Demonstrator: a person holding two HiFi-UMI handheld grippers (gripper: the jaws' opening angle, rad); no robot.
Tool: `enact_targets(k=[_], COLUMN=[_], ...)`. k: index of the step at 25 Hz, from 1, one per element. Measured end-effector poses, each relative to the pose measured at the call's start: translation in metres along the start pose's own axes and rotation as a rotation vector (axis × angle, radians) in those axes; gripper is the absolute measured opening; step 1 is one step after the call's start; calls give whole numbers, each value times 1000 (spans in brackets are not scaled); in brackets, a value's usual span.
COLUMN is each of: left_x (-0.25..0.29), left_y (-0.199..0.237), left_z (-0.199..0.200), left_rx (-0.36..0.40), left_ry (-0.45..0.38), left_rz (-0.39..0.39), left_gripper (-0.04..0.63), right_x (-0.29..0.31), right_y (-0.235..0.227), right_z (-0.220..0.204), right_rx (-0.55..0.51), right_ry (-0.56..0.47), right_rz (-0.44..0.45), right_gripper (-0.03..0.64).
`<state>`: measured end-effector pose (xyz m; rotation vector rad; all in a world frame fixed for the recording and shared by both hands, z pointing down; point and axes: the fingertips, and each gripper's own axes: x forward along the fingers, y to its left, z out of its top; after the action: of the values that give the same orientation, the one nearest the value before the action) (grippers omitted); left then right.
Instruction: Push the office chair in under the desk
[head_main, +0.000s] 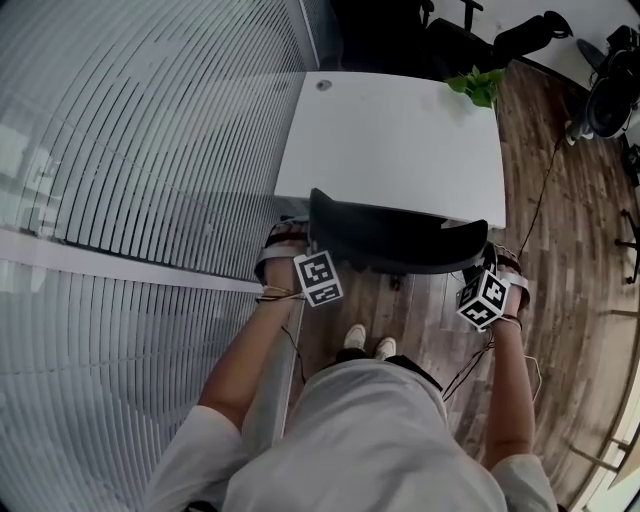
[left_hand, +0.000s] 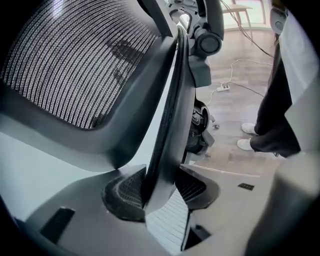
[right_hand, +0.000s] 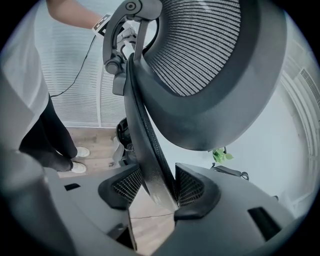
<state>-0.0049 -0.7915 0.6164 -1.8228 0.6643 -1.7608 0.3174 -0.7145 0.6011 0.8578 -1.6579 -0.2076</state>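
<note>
Wood-plank floor (head_main: 560, 250) runs beside a pale slatted wall (head_main: 150, 150), and a white tabletop (head_main: 400, 140) stands against that wall with a green plant (head_main: 478, 85) at its far corner. Seen from the head view, the office chair (head_main: 395, 235) stands just in front of the person's white shoes (head_main: 365, 340), with its dark curved backrest (head_main: 400, 250) lying along the tabletop's near edge. Its seat cannot be made out from above. The left tongs (left_hand: 160, 187) are clamped on the backrest's left rim, which stands between the ribbed pads (left_hand: 125, 190) with the mesh panel rising above. The right tongs (right_hand: 152, 187) are closed likewise on the right rim, both pads against the frame.
</note>
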Motion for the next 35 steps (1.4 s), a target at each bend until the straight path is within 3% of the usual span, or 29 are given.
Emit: enact_targets(k=[28,35], left_x=[22,8], left_y=[28,21], left_z=[3,3], left_rx=[-1,-61], left_ry=[-13,-80], left_rz=[-4,-38], left_gripper=[196,197], right_x=[21,11], right_y=[-30,-25], right_z=[9,17], right_rx=[2,95], right_ry=[-6,-36], right_rz=[-1,-18], right_gripper=[225,242])
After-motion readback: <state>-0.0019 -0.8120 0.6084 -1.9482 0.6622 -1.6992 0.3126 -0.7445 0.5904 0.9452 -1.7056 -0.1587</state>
